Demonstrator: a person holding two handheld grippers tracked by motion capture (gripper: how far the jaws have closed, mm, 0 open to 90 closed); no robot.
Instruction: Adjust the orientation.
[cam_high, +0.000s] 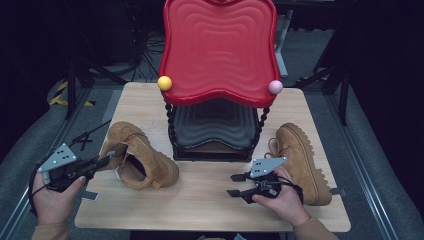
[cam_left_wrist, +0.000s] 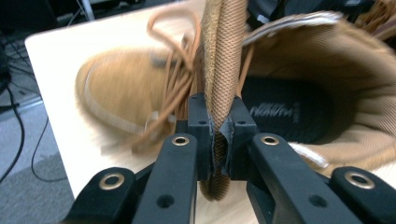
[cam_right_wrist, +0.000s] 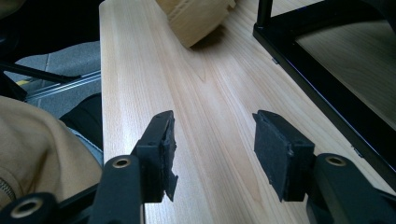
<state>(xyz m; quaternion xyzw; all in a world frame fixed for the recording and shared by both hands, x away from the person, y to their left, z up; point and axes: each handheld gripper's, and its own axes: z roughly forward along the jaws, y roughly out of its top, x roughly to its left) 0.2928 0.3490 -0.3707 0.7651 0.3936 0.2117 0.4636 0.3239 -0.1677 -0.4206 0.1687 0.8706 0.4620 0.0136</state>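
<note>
**Left boot pinched by the tongue, right hand waiting**

I have the left gripper (cam_high: 107, 159) clamped on the tongue (cam_left_wrist: 223, 70) of the left boot (cam_high: 142, 159); the left gripper view shows the pads squeezing the woven strip flat between them. That boot sits at the near left of the table (cam_high: 210, 200), tipped toward me, opening up, laces (cam_left_wrist: 173, 79) loose over the toe. The right gripper (cam_high: 239, 185) rests low over the near right of the table, jaws apart with nothing between them. The right boot (cam_high: 302, 160) stands just right of it. The red two-tier rack (cam_high: 220, 50) rises at the far centre.

My read: I am hauling the boot up by its tongue, probably toward the rack. A tongue is a weak handle, so I keep the pull slow, straight along the strip, and watch for the fabric sliding out of the pads. If the boot swings, I bring the right gripper in on the heel collar to steady it.
</note>
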